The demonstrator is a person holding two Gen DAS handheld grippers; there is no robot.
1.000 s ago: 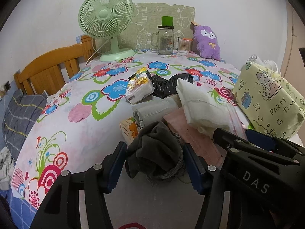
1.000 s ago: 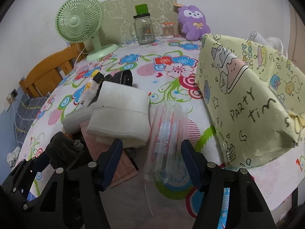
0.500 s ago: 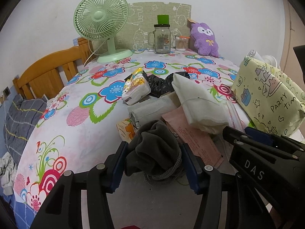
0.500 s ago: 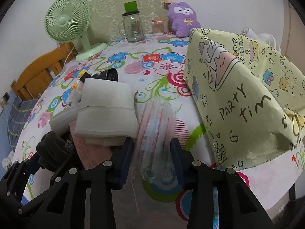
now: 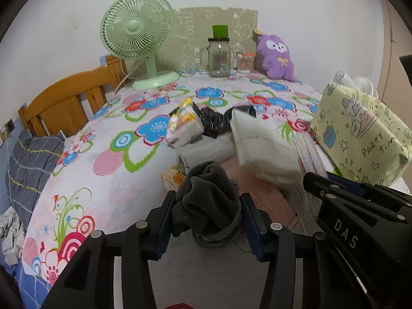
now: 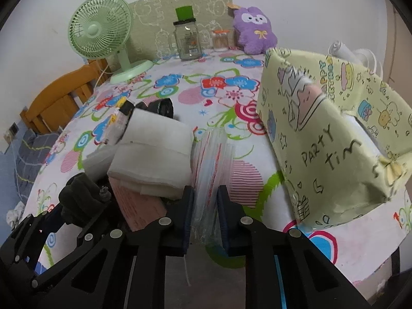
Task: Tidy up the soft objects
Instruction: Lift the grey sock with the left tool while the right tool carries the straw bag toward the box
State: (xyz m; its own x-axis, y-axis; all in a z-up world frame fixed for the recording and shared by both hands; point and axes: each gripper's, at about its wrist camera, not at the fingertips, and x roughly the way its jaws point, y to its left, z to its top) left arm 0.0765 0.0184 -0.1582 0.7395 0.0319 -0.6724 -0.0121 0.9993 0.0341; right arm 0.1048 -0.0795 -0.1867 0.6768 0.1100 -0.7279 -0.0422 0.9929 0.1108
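My left gripper (image 5: 207, 215) is shut on a dark grey cloth bundle (image 5: 206, 198) at the near edge of the floral table (image 5: 108, 177); the bundle also shows in the right wrist view (image 6: 79, 195). My right gripper (image 6: 204, 213) is shut on a clear plastic bag with red stripes (image 6: 209, 162). A folded white cloth (image 6: 154, 154) lies just left of the bag, on a pink paper (image 6: 139, 206). A yellow tissue pack (image 5: 184, 125) and a black bag (image 5: 213, 122) lie behind it.
A yellow gift bag reading "PARTY TIM" (image 6: 329, 134) stands right of the plastic bag. At the back are a green fan (image 5: 139, 38), a glass jar (image 5: 219, 56), a swab holder (image 5: 244, 61) and a purple plush (image 5: 276, 58). A wooden chair (image 5: 67, 97) stands left.
My right gripper's jaws have closed in on the clear plastic bag. My left gripper keeps its hold on the grey bundle and has shifted slightly.
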